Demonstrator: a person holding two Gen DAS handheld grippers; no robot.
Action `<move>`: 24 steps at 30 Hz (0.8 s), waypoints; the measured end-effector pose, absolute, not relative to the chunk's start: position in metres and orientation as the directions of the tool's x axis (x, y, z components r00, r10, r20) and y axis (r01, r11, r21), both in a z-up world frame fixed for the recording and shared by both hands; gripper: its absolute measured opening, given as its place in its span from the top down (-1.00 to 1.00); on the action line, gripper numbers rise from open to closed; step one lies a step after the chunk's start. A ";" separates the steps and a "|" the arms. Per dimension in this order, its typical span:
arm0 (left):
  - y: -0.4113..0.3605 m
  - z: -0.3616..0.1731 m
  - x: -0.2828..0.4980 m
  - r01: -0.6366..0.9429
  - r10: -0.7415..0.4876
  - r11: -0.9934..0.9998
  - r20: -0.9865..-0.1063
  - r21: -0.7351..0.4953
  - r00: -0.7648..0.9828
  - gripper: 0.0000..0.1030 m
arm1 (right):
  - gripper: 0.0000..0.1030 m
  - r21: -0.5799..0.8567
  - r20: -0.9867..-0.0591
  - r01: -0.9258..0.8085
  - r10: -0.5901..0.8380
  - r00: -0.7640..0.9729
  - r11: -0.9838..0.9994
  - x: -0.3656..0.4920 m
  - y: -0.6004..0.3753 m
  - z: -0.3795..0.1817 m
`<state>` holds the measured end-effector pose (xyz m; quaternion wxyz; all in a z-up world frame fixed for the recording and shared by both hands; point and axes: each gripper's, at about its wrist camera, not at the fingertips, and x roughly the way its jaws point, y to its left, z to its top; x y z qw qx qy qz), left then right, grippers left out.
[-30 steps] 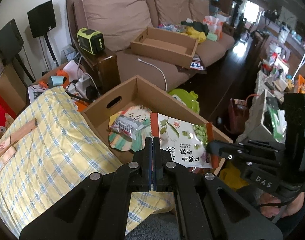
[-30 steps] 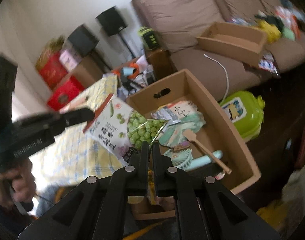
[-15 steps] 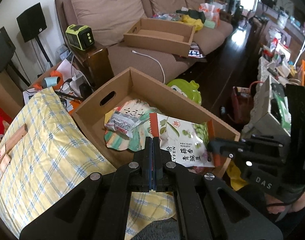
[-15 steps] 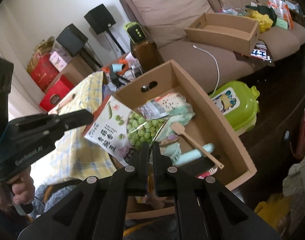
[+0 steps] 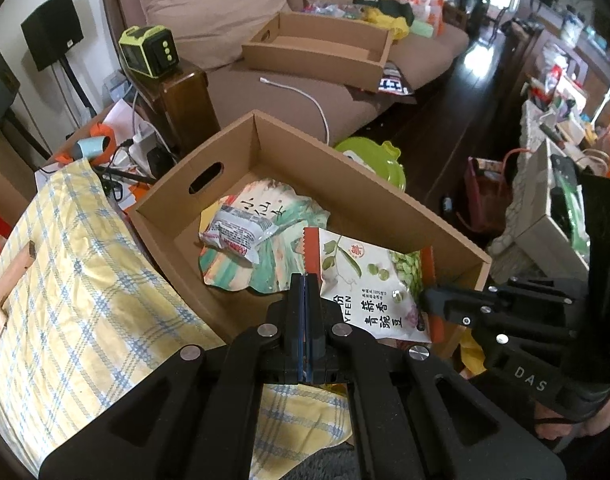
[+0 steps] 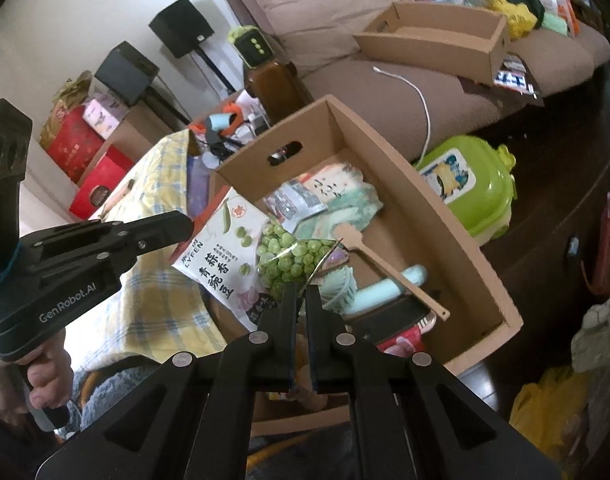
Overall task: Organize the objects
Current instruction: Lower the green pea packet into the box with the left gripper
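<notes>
Left gripper (image 5: 305, 280): jaws pressed together on the left edge of the pea bag (image 5: 369, 280).
Right gripper (image 6: 301, 290): jaws pinching the bag's opposite edge; a thin sliver of foil shows between them.
Pea bag: held between both grippers, over the near end of the box (image 5: 405, 208).
Left view only: right gripper's side with "DAS" lettering; fingers (image 5: 601, 428) of the hand beneath it; cluttered shelves at right.
Right view only: left gripper's side marked "GenRobot.AI"; hand (image 6: 45, 376) on its grip; red cartons (image 6: 77, 144) by the wall; wooden spatula (image 6: 389, 272) and pale green tube (image 6: 385, 292) in the box.
Box contents: green-and-white snack pouch (image 5: 273, 248), small silver packet (image 5: 237, 232) lying on it, spatula, tube.
Sofa box (image 5: 325, 52): on the seat cushion; inside not visible.
Cloth (image 5: 65, 300): yellow check, left of the box.
Green tub (image 6: 469, 188): on the floor, right of the box.
</notes>
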<state>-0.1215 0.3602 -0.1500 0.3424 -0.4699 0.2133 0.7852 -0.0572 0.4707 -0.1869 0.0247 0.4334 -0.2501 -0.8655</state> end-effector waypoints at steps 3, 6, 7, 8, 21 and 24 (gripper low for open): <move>0.363 -0.156 -0.122 -0.737 0.326 -0.676 -0.891 0.015 -0.316 1.00 | 0.92 0.458 -0.749 -0.191 -0.262 -0.609 -0.868 -0.059 0.471 -0.192; 0.365 -0.162 -0.123 -0.734 0.311 -0.679 -0.898 0.019 -0.310 1.00 | 0.92 0.461 -0.758 -0.205 -0.263 -0.597 -0.863 -0.060 0.472 -0.197; 0.365 -0.164 -0.124 -0.732 0.304 -0.681 -0.902 0.021 -0.308 1.00 | 0.92 0.463 -0.760 -0.210 -0.264 -0.594 -0.861 -0.060 0.472 -0.198; 0.366 -0.166 -0.124 -0.729 0.298 -0.684 -0.905 0.021 -0.305 1.00 | 0.91 0.464 -0.763 -0.214 -0.265 -0.590 -0.860 -0.060 0.472 -0.199; 0.385 -0.173 -0.123 -0.728 0.282 -0.685 -0.913 0.024 -0.295 0.98 | 0.89 0.478 -0.778 -0.260 -0.267 -0.568 -0.839 -0.060 0.475 -0.205; 0.385 -0.174 -0.126 -0.724 0.286 -0.690 -0.914 0.013 -0.288 0.98 | 0.88 0.481 -0.778 -0.261 -0.270 -0.567 -0.837 -0.060 0.475 -0.205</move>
